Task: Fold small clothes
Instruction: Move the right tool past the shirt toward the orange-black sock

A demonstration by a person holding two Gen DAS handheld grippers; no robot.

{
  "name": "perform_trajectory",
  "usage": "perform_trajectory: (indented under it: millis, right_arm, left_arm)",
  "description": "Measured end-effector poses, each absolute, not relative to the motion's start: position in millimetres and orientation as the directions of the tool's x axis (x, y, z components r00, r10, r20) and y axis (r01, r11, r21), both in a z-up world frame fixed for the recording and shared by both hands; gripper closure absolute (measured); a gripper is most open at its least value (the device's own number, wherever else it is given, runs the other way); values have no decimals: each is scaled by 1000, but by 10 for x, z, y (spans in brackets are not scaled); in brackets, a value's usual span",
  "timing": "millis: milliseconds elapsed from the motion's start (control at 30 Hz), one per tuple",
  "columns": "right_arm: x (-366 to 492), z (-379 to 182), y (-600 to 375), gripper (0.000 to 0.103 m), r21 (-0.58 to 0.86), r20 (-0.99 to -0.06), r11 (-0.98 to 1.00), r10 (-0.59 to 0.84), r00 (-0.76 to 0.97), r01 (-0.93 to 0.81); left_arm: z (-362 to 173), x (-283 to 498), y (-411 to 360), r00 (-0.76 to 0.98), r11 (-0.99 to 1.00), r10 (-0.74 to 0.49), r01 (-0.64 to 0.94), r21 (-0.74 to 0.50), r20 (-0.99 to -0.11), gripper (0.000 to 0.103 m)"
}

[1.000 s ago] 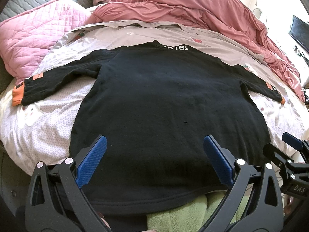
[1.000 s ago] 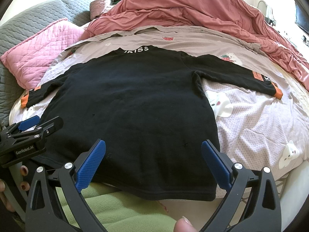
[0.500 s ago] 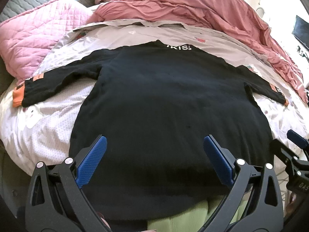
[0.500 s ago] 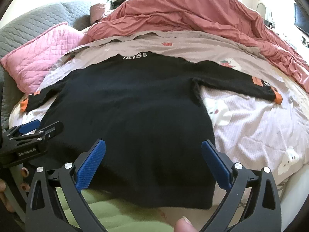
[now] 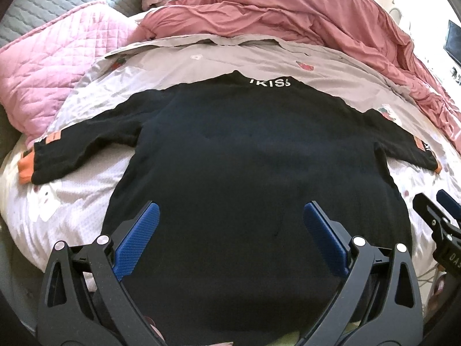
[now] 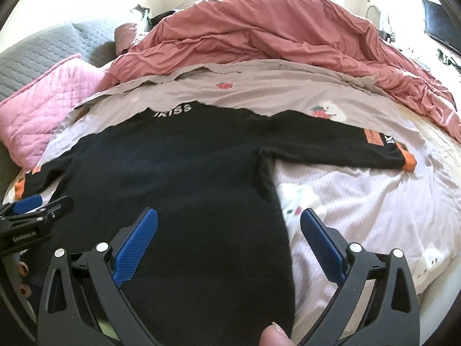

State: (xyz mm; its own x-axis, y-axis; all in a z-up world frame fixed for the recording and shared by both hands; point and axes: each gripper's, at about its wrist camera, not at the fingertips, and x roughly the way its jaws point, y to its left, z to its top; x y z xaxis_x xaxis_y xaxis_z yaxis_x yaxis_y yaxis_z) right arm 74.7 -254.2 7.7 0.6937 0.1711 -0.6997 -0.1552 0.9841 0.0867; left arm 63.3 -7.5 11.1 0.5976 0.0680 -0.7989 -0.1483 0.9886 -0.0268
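While both grippers hang over the near hem, nothing's grabbed yet:
sweater: black sweater [image 5: 253, 155] lies flat and spread out on the bed, collar lettering at the far end, straight ahead of both grippers
sleeves: orange-cuffed, stretched out to either side, left cuff [image 5: 25, 170] far off to the left gripper's left, right cuff [image 6: 409, 163] ahead-right of the right gripper
left gripper [image 5: 230, 225]: blue pads wide apart, released, hovering above the lower body of the sweater
right gripper [image 6: 229, 226]: also spread wide, empty, straddling the sweater's right side edge
bedsheet [image 6: 374, 201]: pale, printed, under everything
duvet [image 5: 288, 20]: rumpled red-pink, beyond the collar
pillow [image 5: 57, 63]: pink quilted, far left
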Motion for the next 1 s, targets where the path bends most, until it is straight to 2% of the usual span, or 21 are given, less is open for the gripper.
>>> perform_trajectory:
  millis: [400, 1000]
  right_arm:
    - [1199, 73, -2800, 4, 112, -678, 988, 153, 718, -105]
    - [1798, -67, -3319, 4, 92, -689, 996, 76, 720, -17]
  left_arm:
    - [8, 1089, -244, 571, 991, 32, -124, -48, -820, 9]
    - [-174, 1750, -287, 538, 989, 45, -141, -38, -842, 9]
